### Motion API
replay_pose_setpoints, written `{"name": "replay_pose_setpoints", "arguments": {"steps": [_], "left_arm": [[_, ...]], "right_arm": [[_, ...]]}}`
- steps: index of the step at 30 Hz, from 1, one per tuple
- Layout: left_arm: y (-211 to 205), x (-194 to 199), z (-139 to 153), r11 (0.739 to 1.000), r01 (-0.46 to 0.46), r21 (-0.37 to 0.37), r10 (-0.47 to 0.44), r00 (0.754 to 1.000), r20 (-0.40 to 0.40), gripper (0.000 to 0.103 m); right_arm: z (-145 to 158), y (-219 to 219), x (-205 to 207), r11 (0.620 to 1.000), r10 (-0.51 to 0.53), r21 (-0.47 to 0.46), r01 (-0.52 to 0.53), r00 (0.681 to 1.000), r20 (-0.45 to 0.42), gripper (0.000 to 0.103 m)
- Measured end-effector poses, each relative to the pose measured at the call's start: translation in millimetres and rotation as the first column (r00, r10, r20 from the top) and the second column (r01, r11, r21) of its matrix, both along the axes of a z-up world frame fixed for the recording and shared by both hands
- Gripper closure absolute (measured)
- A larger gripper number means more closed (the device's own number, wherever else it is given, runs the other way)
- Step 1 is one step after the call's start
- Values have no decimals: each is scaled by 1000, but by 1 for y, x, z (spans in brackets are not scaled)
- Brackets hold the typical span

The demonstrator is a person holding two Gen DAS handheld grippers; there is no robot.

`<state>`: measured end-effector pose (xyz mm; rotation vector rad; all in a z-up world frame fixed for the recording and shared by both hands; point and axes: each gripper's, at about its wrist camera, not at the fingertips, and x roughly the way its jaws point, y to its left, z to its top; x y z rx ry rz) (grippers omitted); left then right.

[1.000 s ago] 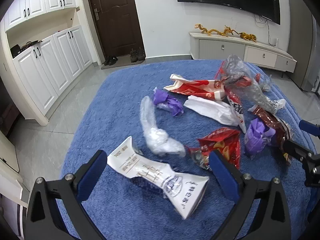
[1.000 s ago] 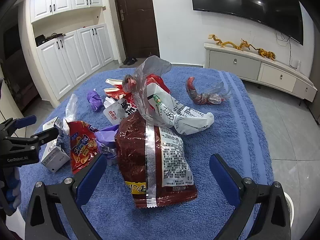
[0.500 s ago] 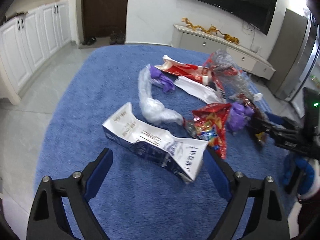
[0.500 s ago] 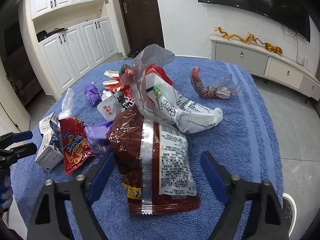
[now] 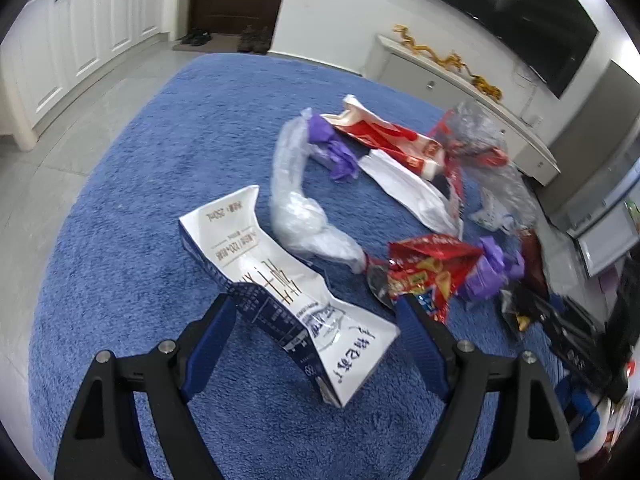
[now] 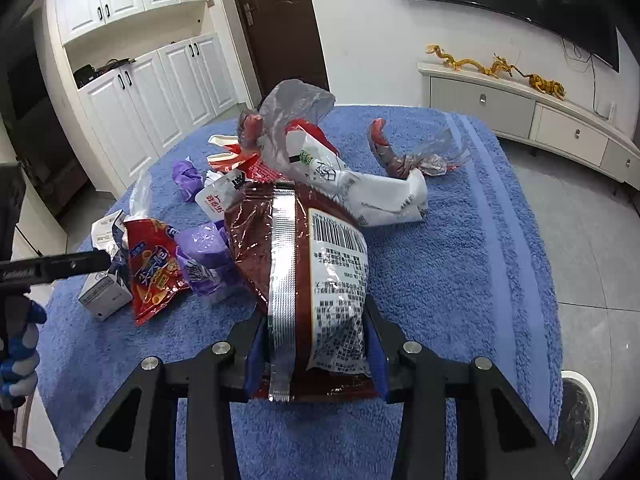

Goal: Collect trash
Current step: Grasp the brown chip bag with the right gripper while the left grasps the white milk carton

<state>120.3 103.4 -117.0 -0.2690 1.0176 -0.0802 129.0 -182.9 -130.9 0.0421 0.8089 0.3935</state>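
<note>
Collection had barely begun: every piece of litter lay on the blue towel-covered table (image 5: 132, 240), and no bin showed.

The right gripper (image 6: 316, 354) had just been closing, and its pads pinched the dark red foil snack bag (image 6: 280, 248) at its near end.

The left gripper (image 5: 316, 320), closing too, stood unclamped astride the flattened white milk carton (image 5: 288, 292), empty-looking, pads apart from it.

Beyond them, crumpled wrappers waited.

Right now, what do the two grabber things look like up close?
Both look alike. The left gripper and the right gripper each have two chunky black fingers with triangle cut-outs, silver round bolts on top and blue pads on the inner sides. Seen from the right camera, the left gripper's black side carries small white lettering, too blurred to read, and the hand holding it wears a blue and white glove.
</note>
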Motion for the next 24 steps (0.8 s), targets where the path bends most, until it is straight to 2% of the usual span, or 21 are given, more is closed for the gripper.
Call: {"name": "replay_pose_setpoints", "arguments": {"steps": [3, 5, 8, 14, 15, 18, 24], "left_arm": [[3, 10, -10, 999, -37, 27, 38, 998, -48, 21], [2, 15, -20, 999, -38, 17, 39, 995, -90, 21], [-2, 12, -20, 999, -34, 29, 37, 995, -89, 22], [-3, -7, -10, 1000, -13, -8, 13, 999, -50, 50], [-3, -11, -8, 1000, -5, -14, 4, 999, -42, 59], [-5, -24, 0, 1000, 17, -17, -17, 1000, -10, 65], [2, -49, 16, 999, 22, -40, -21, 999, 30, 66]], "right_arm": [[1, -2, -6, 1000, 2, 9, -2, 1000, 4, 65], [2, -2, -10, 1000, 5, 19, -5, 1000, 3, 66], [5, -4, -17, 1000, 6, 19, -7, 1000, 9, 66], [11, -16, -36, 999, 0, 48, -1, 1000, 10, 69], [12, -18, -40, 999, -2, 51, 1, 1000, 14, 69], [17, -25, -50, 997, -2, 73, 1, 1000, 23, 71], [25, -39, -66, 990, 4, 143, -11, 999, 46, 72]]}}
